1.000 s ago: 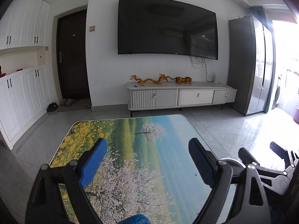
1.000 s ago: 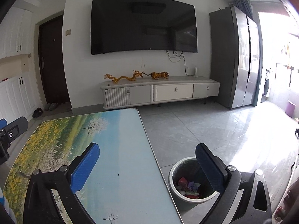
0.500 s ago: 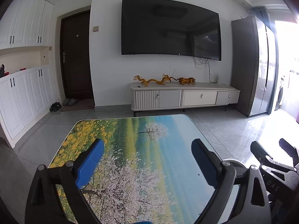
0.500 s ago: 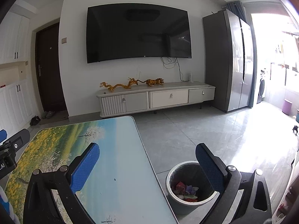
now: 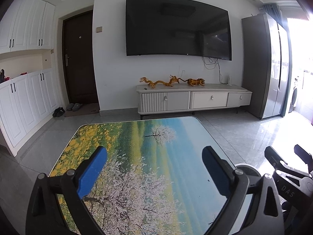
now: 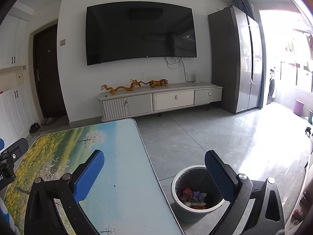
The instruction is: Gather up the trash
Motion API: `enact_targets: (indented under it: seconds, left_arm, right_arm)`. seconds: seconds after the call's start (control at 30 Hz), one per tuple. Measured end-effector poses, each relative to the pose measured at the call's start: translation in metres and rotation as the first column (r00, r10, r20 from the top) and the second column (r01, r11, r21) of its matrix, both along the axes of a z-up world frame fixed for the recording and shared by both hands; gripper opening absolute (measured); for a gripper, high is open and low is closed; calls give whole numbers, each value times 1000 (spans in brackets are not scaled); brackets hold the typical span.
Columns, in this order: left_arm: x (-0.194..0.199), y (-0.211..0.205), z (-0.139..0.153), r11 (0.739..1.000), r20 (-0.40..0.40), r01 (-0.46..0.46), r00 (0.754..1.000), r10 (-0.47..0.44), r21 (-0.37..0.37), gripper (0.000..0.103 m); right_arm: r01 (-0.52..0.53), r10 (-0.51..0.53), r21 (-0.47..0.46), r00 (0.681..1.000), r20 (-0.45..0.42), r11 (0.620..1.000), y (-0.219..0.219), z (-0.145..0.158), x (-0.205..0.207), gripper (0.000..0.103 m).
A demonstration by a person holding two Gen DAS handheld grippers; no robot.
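Your right gripper (image 6: 154,173) is hovering released, nearer the bin (image 6: 197,192) at its 4 o'clock; your left gripper (image 5: 154,169) is gaping empty over the table (image 5: 137,146).

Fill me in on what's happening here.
A person is collecting trash with a hand-held gripper in each hand. The left hand-held gripper and the right hand-held gripper are both open and hold nothing, raised over the table with the landscape print. No trash shows on the tabletop. The bin stands on the floor beside the table's right edge, with colourful scraps in its bottom.
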State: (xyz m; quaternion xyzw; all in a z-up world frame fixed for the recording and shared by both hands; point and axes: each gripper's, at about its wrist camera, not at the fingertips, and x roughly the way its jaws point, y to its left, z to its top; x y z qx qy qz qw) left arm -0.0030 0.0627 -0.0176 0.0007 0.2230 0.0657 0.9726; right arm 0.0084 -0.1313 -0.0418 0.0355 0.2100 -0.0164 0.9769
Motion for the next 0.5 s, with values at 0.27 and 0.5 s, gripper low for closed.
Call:
enact_targets:
  seconds: [0.27,0.5]
  left_arm:
    - [-1,-1,1,1000,0,-5,1000,5,2,98]
    - [-3,-2,1,1000,1,0,1000,0,-1,98]
  right_arm:
    - [5,-5,-6,1000,6,1000,-1,3,-3,103]
    - [8,-8,-3,1000,9,1000,-2,5,-4,103]
